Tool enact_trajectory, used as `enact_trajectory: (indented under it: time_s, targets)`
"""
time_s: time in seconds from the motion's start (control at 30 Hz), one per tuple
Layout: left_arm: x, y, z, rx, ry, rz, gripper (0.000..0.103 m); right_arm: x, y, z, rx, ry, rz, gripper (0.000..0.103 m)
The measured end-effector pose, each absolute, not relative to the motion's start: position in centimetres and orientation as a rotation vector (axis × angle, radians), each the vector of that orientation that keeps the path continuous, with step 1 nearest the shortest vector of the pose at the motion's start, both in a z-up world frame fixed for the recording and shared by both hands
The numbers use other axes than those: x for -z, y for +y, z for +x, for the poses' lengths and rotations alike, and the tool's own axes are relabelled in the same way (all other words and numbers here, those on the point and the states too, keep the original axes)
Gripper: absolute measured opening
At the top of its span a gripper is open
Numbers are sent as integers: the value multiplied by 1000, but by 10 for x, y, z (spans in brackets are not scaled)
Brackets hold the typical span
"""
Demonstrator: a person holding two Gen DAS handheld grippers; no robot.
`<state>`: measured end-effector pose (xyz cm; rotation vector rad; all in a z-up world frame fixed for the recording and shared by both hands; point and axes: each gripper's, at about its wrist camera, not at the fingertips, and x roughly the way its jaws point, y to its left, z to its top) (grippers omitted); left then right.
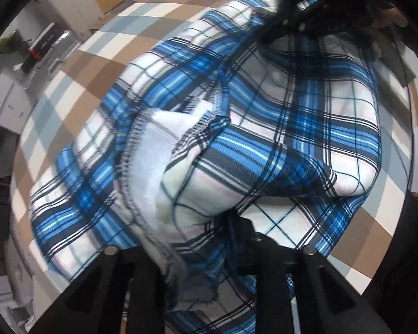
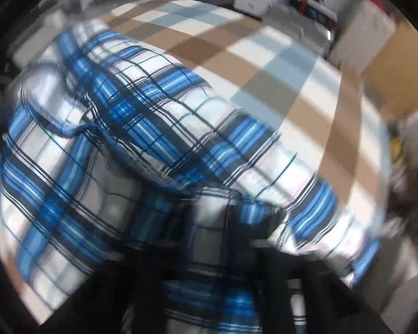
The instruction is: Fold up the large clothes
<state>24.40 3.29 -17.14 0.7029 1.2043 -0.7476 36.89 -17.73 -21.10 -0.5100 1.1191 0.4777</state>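
Both grippers (image 1: 197, 253) (image 2: 225, 239) clamped on plaid garment (image 1: 306, 128)

Both views bright, even indoor light, no hard glare. Left wrist view mostly sharp: plaid garment (image 1: 264, 128) weave and seam stitching crisp at centre; slight smear at 7 o'clock. Soft shadow under raised fold, 5 o'clock. Small highlight on shiny object (image 1: 64, 37) at 10 o'clock. Right wrist view heavily motion-blurred throughout; plaid stripes streaked, checkered tabletop (image 2: 264, 55) soft, background at 1 o'clock unreadable. Strong fisheye bowing, black vignette ringing both frames.
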Motion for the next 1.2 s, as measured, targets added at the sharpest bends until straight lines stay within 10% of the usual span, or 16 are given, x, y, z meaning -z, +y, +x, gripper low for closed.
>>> enact_trajectory:
  time_s: [0.4,0.5,0.57,0.77,1.0,1.2]
  targets:
    - [128,35,276,549,1146,719,3,156,-235,345,-324,899,-248,7]
    - [123,63,307,382,1108,611,14,154,-254,342,-247,886,-193,40]
    - [121,84,314,343,1133,483,49,157,-261,338,-216,888,-178,52]
    - [115,145,292,365,1124,285,69,159,-277,328,-241,868,-133,58]
    - [120,221,262,261,1100,21,69,149,-283,306,-241,759,-160,84]
    - [156,236,252,336,1161,-201,73,174,-291,328,-153,857,-193,84]
